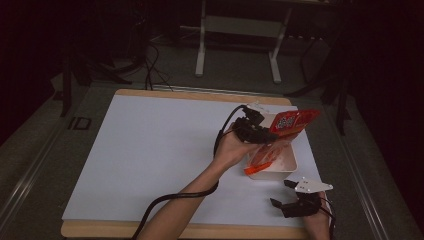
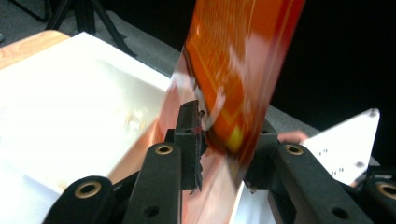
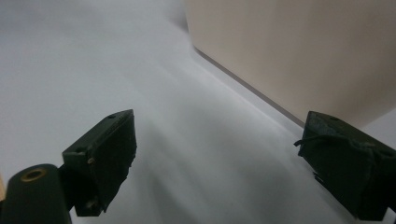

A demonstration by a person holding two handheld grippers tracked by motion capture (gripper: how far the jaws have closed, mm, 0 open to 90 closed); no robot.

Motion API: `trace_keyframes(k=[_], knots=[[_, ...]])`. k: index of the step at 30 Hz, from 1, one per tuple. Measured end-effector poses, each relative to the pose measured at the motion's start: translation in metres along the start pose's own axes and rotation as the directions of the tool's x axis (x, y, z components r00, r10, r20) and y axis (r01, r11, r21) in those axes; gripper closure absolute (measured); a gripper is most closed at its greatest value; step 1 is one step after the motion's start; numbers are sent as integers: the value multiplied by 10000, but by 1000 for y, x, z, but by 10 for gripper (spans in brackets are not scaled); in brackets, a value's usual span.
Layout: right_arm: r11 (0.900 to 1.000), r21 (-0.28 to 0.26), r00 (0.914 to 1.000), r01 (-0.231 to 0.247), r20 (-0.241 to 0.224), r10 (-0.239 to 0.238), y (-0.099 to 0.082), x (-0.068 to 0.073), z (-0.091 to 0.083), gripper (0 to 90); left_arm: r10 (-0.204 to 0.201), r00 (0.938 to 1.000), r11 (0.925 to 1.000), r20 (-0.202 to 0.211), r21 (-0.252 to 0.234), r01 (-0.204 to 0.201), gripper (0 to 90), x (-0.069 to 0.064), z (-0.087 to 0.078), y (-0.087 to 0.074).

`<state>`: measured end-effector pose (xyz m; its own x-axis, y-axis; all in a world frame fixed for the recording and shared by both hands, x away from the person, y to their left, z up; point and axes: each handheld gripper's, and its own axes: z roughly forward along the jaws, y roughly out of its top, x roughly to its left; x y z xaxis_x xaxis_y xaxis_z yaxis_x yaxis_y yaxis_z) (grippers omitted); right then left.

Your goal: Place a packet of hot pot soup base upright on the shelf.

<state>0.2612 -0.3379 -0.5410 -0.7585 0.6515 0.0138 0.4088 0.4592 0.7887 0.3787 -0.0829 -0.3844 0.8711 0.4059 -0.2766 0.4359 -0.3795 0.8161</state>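
An orange-red packet [image 1: 294,121] hangs tilted over a white bin [image 1: 289,169] at the table's right side. My left gripper [image 1: 256,126] is above the bin's far-left corner, and the packet's lower end sits between its jaws. In the left gripper view the packet [image 2: 238,56] is blurred and stands between the pads of my left gripper [image 2: 226,128] with the jaws apart, not pinching it. A second orange packet [image 1: 264,159] lies inside the bin. My right gripper [image 1: 299,201] rests open near the front edge, in front of the bin. In its own view my right gripper [image 3: 219,140] has nothing between the jaws.
The bin's pale wall [image 3: 303,51] rises just ahead of the right gripper. A white sheet [image 1: 165,150] covers the wooden table [image 1: 200,93]. The right gripper's grey plate [image 2: 348,144] lies beyond the left jaws. A desk frame [image 1: 237,37] and cables stand on the floor behind.
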Motion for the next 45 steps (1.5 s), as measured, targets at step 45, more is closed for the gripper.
trace_keyframes(k=[45], knots=[[9999,147,9996,-57,274,53,0,1,1,106,-475,9988,9928,-73,1101,480,900,12,23,-85]])
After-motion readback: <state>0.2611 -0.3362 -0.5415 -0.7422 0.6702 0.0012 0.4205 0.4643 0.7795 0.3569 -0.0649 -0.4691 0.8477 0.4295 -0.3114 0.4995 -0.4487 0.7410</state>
